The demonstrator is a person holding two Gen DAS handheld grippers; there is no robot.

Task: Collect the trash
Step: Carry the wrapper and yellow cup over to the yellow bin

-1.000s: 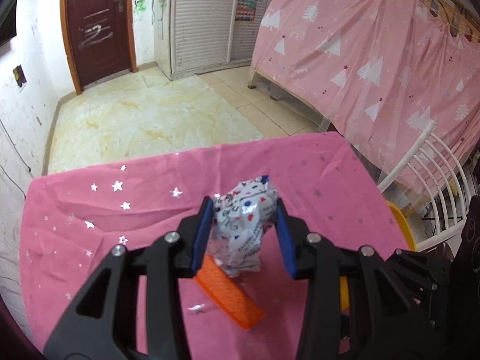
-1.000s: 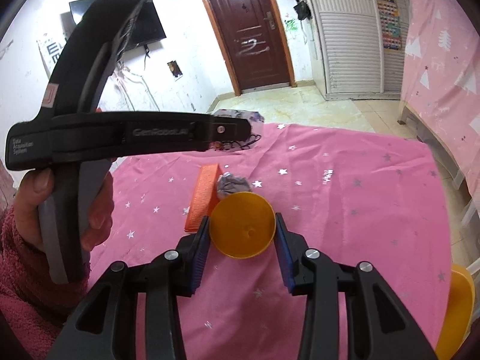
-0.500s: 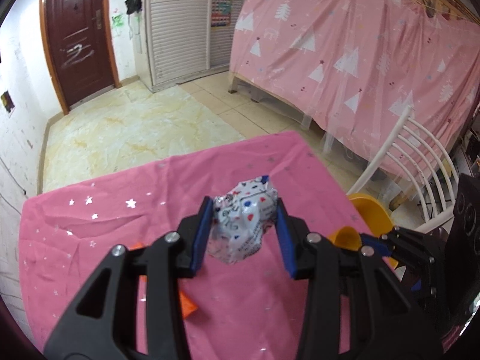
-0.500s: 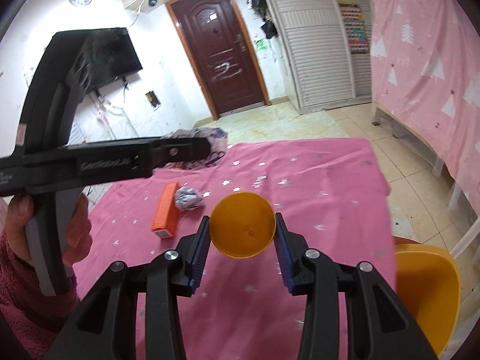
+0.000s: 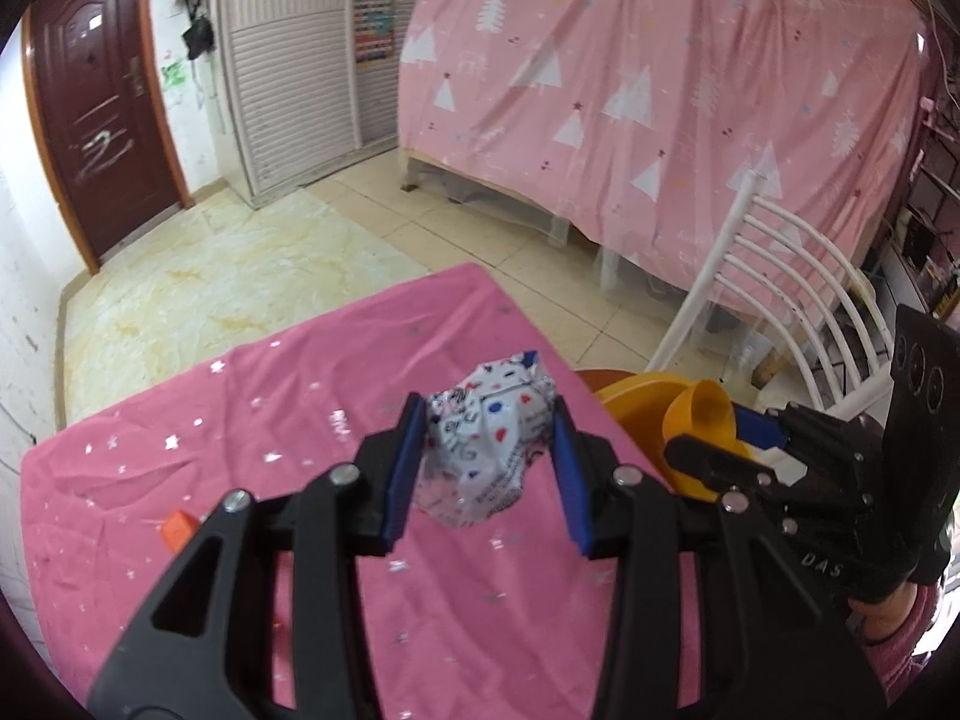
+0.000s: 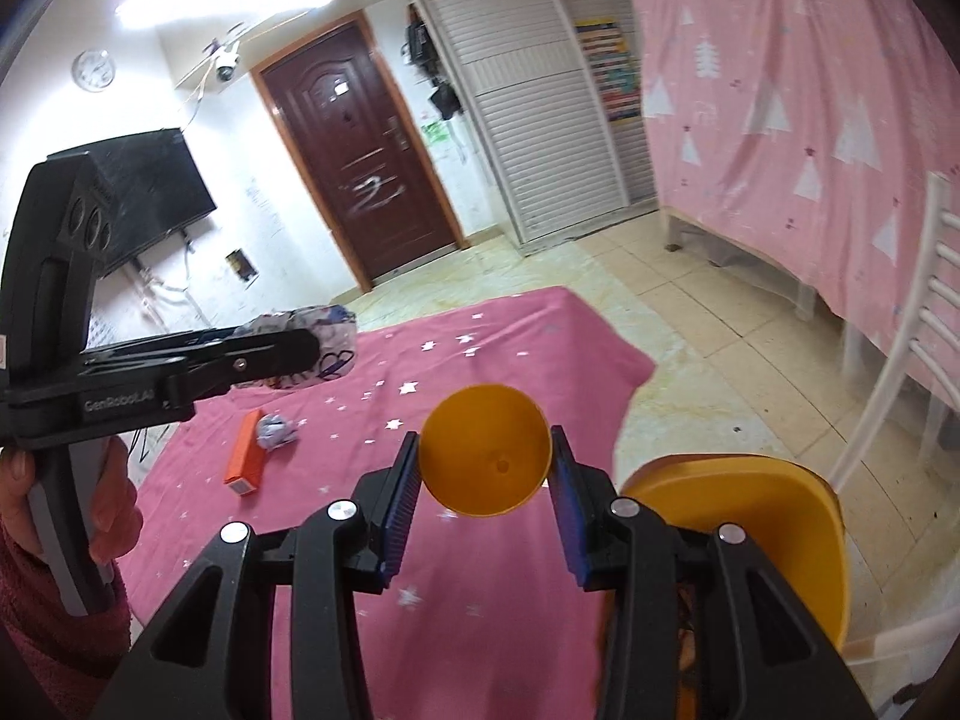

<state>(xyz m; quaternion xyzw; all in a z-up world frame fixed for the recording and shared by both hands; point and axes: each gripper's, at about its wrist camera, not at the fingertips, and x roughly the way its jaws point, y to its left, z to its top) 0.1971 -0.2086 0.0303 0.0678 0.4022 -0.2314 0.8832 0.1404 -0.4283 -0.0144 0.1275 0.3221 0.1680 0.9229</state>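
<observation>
Trash: crumpled wrapper (image 5: 487, 443) pinched in left gripper (image 5: 485, 468), held above pink table (image 5: 252, 420); right gripper (image 6: 485, 483) clamps orange cup (image 6: 485, 457). Carry step, I'd say. Next: both over orange bin (image 6: 774, 516) w/ release; foil ball (image 6: 275, 429) & orange box (image 6: 245, 456) remain.

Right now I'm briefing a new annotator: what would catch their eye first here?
First, the crumpled printed wrapper clamped in the left tongs above the pink starry tablecloth. Next, the orange cup gripped by the right tongs, beside a large orange bin at the table's right edge.
</observation>
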